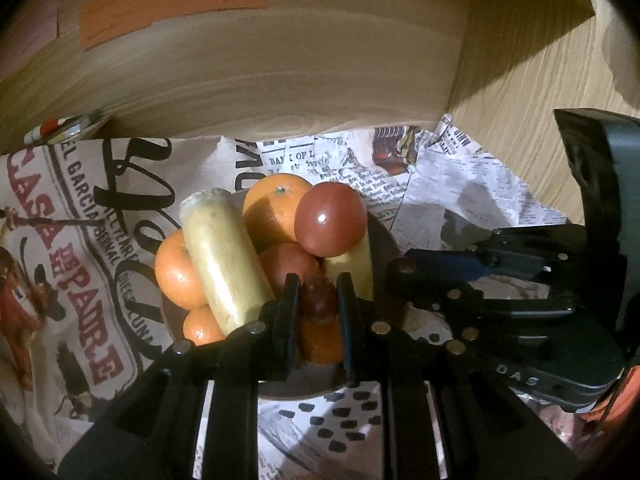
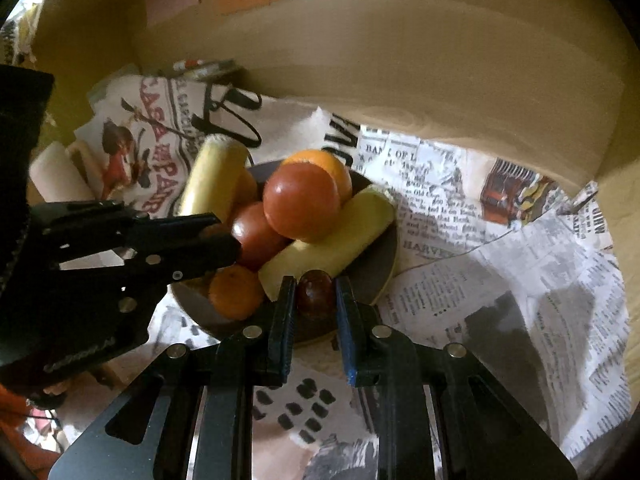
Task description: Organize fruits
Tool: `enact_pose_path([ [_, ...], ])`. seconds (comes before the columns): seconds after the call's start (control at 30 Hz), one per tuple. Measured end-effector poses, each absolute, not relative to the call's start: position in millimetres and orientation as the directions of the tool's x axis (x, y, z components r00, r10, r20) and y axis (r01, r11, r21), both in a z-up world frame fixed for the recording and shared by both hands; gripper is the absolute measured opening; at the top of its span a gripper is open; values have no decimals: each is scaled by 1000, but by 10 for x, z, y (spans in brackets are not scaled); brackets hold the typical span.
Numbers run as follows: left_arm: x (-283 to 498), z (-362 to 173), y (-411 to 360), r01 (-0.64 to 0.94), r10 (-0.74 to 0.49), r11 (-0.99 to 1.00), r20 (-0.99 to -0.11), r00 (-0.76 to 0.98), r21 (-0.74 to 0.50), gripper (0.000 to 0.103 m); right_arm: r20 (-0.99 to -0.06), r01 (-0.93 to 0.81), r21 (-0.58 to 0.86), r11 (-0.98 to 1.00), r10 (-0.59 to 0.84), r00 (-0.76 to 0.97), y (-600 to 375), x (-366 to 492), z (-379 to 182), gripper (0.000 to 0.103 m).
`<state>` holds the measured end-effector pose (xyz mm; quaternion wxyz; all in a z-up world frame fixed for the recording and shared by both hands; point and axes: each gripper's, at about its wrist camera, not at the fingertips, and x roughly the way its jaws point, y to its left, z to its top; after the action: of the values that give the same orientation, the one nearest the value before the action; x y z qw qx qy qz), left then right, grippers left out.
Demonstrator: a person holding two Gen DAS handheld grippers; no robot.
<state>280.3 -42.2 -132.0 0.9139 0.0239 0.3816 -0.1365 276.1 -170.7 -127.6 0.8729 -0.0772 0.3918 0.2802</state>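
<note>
A dark plate [image 2: 382,268] holds a heap of fruit: oranges [image 1: 272,204], two pale yellow banana pieces [image 1: 220,256], and red tomato-like fruits [image 1: 330,218]. My left gripper [image 1: 318,294] is shut on a small dark red fruit [image 1: 318,298] over the plate's near side. My right gripper [image 2: 314,294] is shut on another small dark red fruit [image 2: 315,290] at the plate's near rim. In the left wrist view the right gripper [image 1: 400,270] comes in from the right. In the right wrist view the left gripper [image 2: 224,236] comes in from the left, its held fruit hidden.
The plate stands on printed newspaper sheets [image 2: 500,272] over a wooden surface [image 1: 520,120]. A tall wooden wall [image 1: 280,80] rises just behind. A small can [image 1: 60,128] lies at the back left. A pale roll [image 2: 56,176] lies at the left.
</note>
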Motion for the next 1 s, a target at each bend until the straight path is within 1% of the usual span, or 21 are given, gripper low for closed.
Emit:
enact_pose_path([
  [0.3,2886,-1377,-412,271,-250,958,-722,646,-89,18,-751,-540,102,835,421,509,-1714,2835,-1417,18],
  [0.33,2875,-1367,-406,271,-250,958,-722,645,-90,19,-752,-542,104,834,423,506,-1714,2839,-1421,21],
  [0.43,2836,-1318,-375,264,-255,959,-718,648,-102,20,-747,-537,100,838,420,516,-1738,2824,-1399,35],
  [0.57,2699,-1155,-288,245,-255,963,-684,683,-114,20,-718,-531,87,843,423,553,-1779,2748,-1270,35],
  [0.63,2605,-1039,-235,230,-247,967,-659,711,-114,20,-698,-529,82,845,427,575,-1803,2687,-1169,35],
  [0.8,2273,-651,-122,193,-212,977,-569,795,-93,20,-610,-529,73,846,457,647,-1862,2422,-781,35],
  [1.0,1686,-132,-27,163,-172,985,-420,891,-59,20,-454,-528,48,848,490,744,-1946,1875,-212,35],
])
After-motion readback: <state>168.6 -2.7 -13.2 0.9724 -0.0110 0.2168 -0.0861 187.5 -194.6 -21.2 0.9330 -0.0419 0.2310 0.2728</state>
